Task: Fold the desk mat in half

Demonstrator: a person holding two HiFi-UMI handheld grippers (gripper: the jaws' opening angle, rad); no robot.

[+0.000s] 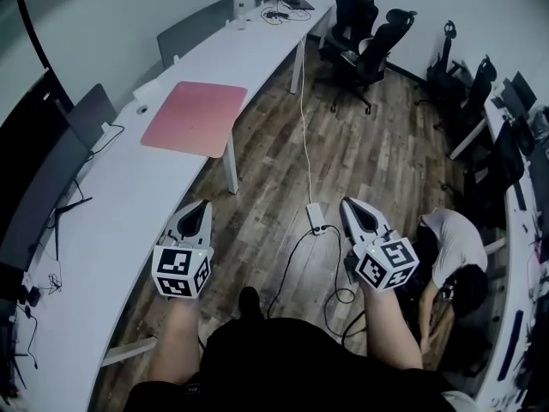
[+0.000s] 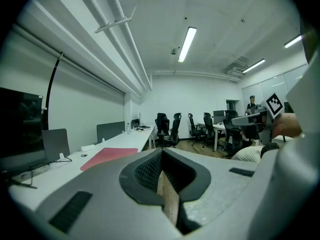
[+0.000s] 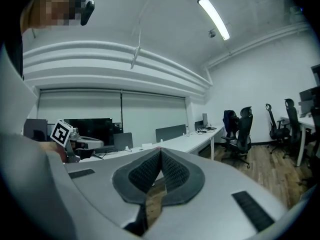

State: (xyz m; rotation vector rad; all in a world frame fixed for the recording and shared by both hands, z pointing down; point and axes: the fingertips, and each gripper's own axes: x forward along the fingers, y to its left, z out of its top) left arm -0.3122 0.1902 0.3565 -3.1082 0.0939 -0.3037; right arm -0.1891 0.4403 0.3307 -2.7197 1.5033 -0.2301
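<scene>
- Head view: the pink desk mat (image 1: 196, 117) lies flat and unfolded on the long white bench (image 1: 120, 204), with one edge along the bench's front edge.
- The left gripper (image 1: 198, 208) is held well short of the desk mat, over the bench's front edge. The right gripper (image 1: 351, 205) is further from the mat, out over the wooden floor (image 1: 274, 170). Neither touches the mat.
- A white cable runs down from beside the mat to a power strip (image 1: 316, 217) on the floor between the two grippers. Office chairs (image 1: 364, 41) stand beyond the mat, and a crouched person (image 1: 450, 247) is far to its right.
- Left gripper view: the jaws of the left gripper (image 2: 162, 153) are together with nothing between them. The desk mat (image 2: 110, 155) lies ahead and to the left of them on the bench (image 2: 60, 174), well apart from the tips. Office chairs (image 2: 167, 129) stand past the mat's far end.
- Right gripper view: the jaws of the right gripper (image 3: 160, 152) are pressed together and hold nothing. The bench (image 3: 185, 143) runs behind the tips, with office chairs (image 3: 239, 129) to the right.
</scene>
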